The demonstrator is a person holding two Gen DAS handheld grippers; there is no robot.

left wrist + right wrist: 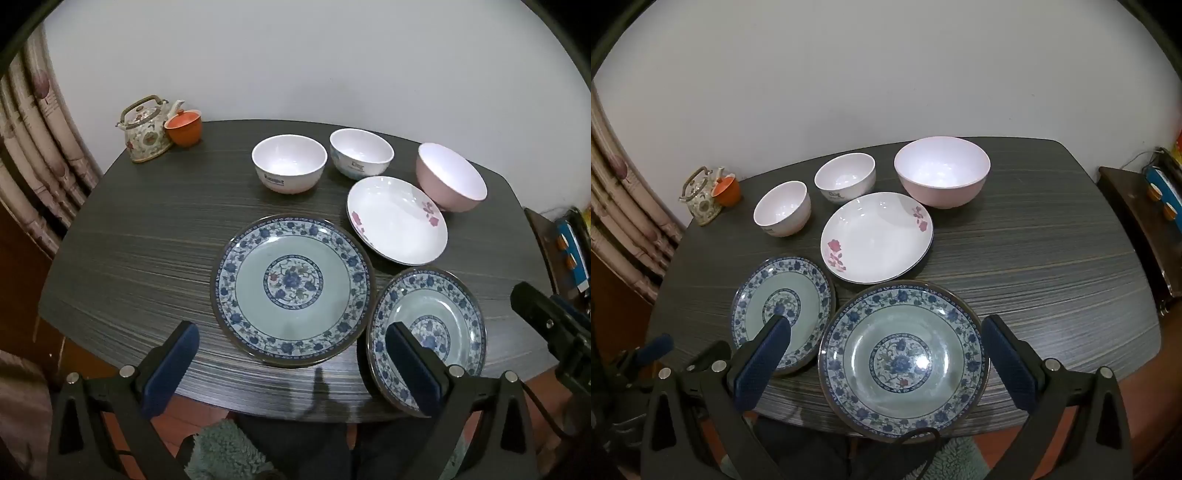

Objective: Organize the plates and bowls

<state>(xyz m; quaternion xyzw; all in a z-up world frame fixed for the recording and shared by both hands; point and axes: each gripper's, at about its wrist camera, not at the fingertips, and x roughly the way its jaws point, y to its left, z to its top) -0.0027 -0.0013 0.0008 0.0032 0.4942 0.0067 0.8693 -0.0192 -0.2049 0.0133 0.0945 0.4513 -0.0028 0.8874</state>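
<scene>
Both released, grasping nothing: left tongs point(291, 354) and right tongs point(886, 350), poised over the near edge of the dark surface point(147, 236). Landmark: white rose plate point(875, 238). Just nearer than it, two blue-patterned plates point(903, 360) point(783, 314) side by side. Behind it, two small white bowls point(782, 208) point(845, 182) and a pink bowl point(942, 171). Far left of it, a teapot point(701, 195).

Floral teapot point(146, 132), orange cup point(183, 126) touching, curtain point(35, 155)
</scene>
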